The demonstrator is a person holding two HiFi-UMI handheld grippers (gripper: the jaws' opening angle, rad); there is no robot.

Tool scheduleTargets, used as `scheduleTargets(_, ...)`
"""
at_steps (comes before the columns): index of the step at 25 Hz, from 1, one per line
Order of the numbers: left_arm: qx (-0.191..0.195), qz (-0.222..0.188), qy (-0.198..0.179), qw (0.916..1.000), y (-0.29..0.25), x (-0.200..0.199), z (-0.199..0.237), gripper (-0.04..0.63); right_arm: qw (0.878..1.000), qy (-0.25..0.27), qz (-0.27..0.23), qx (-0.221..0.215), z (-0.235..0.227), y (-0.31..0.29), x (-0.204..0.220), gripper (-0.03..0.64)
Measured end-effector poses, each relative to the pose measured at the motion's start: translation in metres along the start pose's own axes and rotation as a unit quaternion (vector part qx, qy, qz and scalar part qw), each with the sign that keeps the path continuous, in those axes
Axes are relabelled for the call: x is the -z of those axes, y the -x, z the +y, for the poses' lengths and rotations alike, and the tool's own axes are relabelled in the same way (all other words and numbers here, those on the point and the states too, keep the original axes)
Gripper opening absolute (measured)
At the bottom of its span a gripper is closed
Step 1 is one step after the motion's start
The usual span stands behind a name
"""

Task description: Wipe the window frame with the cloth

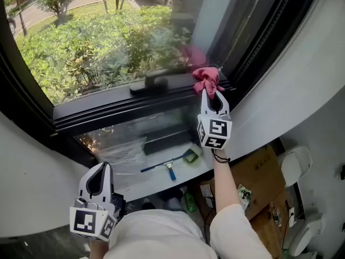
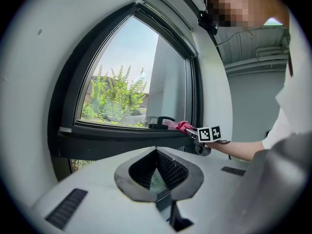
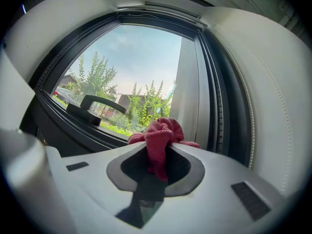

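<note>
We hold the red cloth [image 1: 207, 78] bunched between the jaws of our right gripper [image 1: 209, 92], which are clamped tight on it. The cloth rests on the dark window frame [image 1: 108, 111] at the right end of the lower rail, close to the corner where the rail meets the upright. The black window handle [image 1: 152, 83] sits on the same rail, just beside the cloth on its left. Beyond the handle the rail runs bare to the far left corner. On the right, the white wall [image 1: 291, 85] stands near the gripper. Our left gripper [image 1: 101, 168] hangs low, well apart from the frame, its jaws together with nothing between them. Below the frame a squeegee [image 1: 161, 167] lies on the ledge.
</note>
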State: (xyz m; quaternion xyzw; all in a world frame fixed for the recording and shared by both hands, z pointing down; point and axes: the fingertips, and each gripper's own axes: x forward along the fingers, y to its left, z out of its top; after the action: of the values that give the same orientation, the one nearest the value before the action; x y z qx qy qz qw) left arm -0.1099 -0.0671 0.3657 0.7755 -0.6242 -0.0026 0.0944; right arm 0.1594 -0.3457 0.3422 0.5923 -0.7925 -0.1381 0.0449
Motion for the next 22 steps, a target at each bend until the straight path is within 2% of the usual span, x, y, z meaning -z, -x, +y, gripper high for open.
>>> scheduleTargets(22,0.005,-0.002,-0.001,1.0,-0.002,-0.002,0.005,0.008,1.0,0.002,-0.013,-0.005,0.03,0.006,-0.01,0.077)
